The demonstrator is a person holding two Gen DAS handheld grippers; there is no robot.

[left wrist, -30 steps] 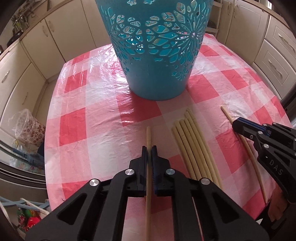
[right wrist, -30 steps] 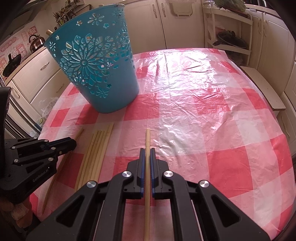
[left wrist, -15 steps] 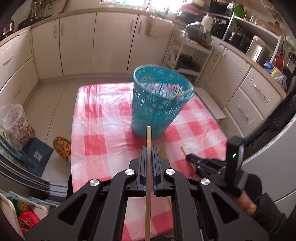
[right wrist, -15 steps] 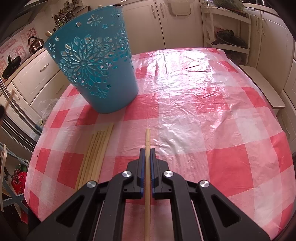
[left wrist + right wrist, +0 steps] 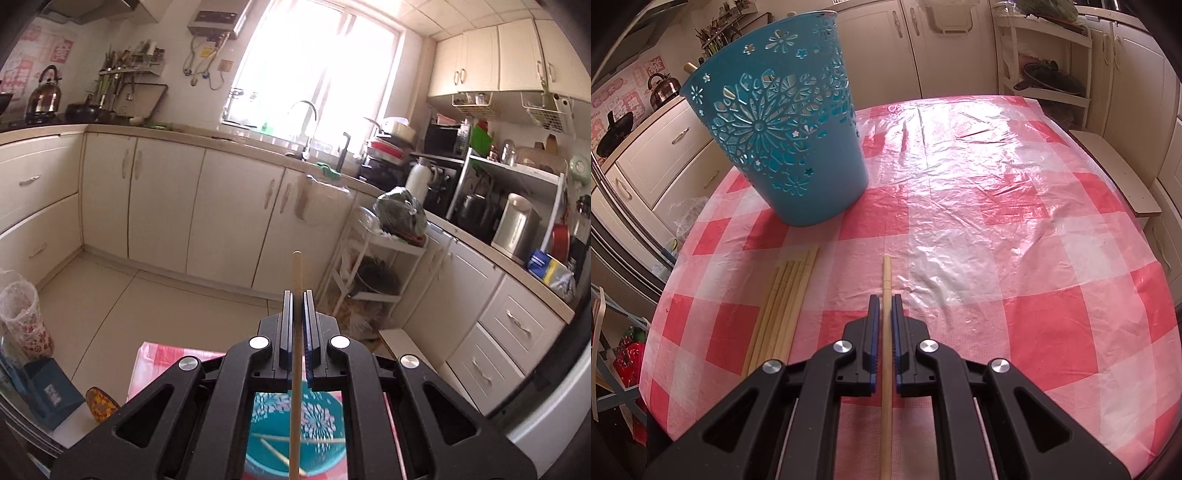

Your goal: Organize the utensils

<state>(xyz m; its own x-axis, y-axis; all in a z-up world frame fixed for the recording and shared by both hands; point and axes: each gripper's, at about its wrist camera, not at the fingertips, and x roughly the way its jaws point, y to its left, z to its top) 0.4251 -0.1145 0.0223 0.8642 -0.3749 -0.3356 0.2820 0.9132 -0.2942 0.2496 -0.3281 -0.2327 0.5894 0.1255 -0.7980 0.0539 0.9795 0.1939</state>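
Observation:
My left gripper (image 5: 297, 295) is shut on a wooden chopstick (image 5: 296, 273) and is held high, pointing out over the kitchen. Under its frame I look down into the teal cut-out basket (image 5: 321, 406), where two chopsticks (image 5: 280, 458) lie crossed. My right gripper (image 5: 885, 301) is shut on another chopstick (image 5: 886, 273) low over the red-and-white checked tablecloth (image 5: 1015, 229). The teal basket (image 5: 786, 140) stands upright at the left back of the table, with a stick end (image 5: 690, 67) poking over its rim. A bundle of several chopsticks (image 5: 786, 306) lies left of the right gripper.
Cream cabinets (image 5: 166, 206) and a sink counter (image 5: 306, 147) ring the room. A white rack (image 5: 376, 266) with bags stands beyond the table. A clear plastic bin (image 5: 22, 317) and a blue box (image 5: 51, 391) sit on the floor at left. A bench (image 5: 1115, 173) runs beside the table's right edge.
My left gripper has risen steeply with its chopstick, from table level beside the basket to above it, tilting up to face the kitchen. The right gripper has stayed still.

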